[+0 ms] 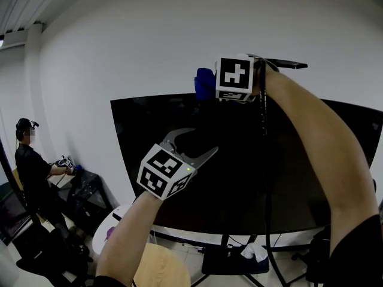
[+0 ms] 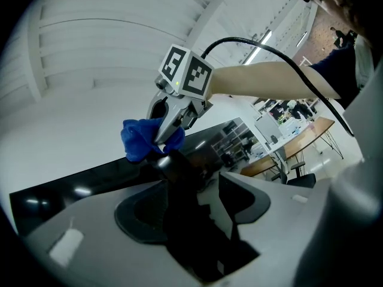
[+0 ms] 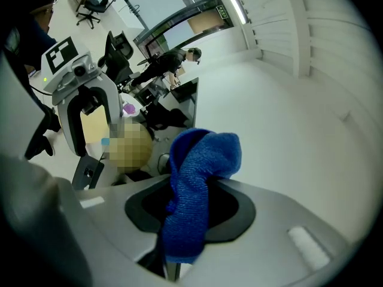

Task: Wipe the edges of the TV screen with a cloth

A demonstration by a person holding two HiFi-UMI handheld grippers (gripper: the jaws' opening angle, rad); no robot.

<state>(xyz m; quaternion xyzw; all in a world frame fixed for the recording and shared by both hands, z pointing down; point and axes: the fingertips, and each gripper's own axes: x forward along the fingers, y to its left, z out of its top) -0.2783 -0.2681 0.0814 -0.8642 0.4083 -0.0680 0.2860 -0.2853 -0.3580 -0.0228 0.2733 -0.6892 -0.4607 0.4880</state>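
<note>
The right gripper [image 1: 215,88] is clamping its jaws on the blue cloth [image 1: 204,82], and the cloth is touching the top edge of the TV screen [image 1: 281,178]. The left gripper [image 1: 192,143] is hovering before the dark screen, its jaws standing wide apart with nothing between them.

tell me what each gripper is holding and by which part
The right gripper is shut on the blue cloth, pinching its bunched lower part; the rest bulges out beyond the jaws. The left gripper is open and holds nothing.
</note>
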